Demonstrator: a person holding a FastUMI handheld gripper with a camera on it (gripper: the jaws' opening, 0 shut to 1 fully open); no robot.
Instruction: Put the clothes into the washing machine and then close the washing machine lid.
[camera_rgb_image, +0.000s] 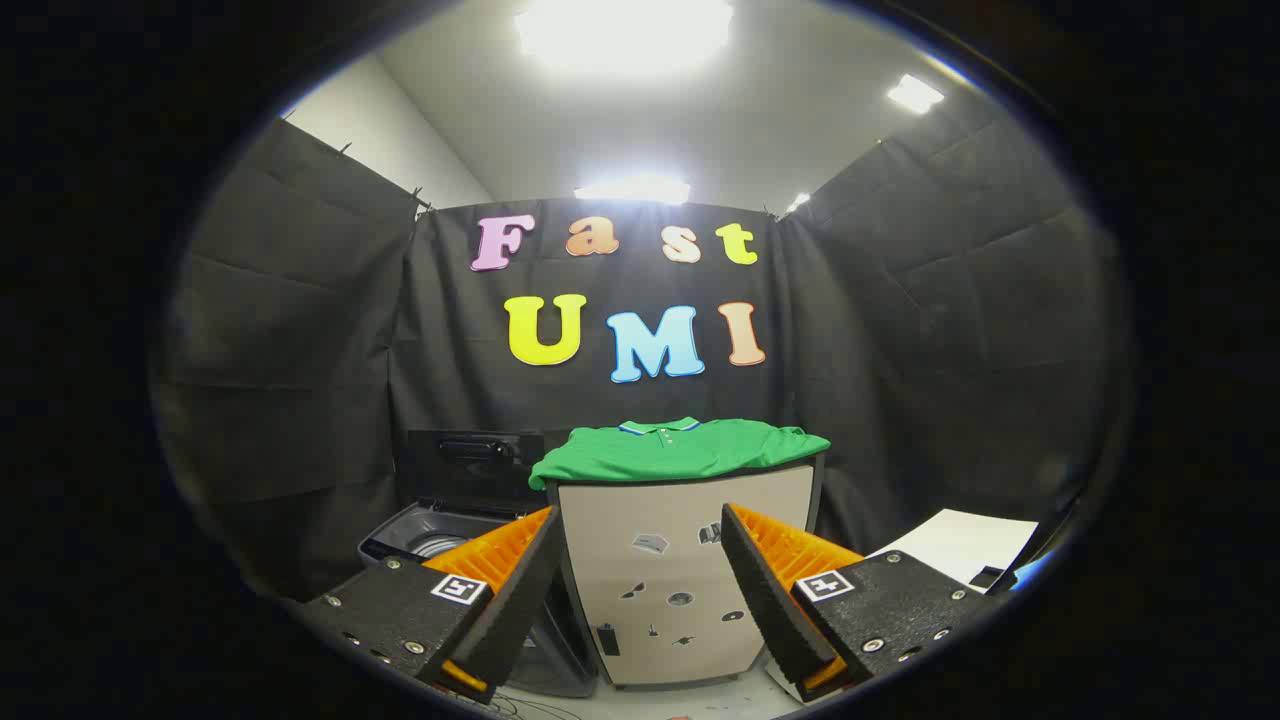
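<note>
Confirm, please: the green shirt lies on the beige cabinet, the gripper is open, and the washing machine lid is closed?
The lid is wrong. In the gripper view the washing machine lid stands open. The green shirt lies on the beige cabinet; the gripper is open.

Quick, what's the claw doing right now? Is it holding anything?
Claw: open, holding nothing. The cabinet with the green shirt on top stands beyond its fingers.
</note>
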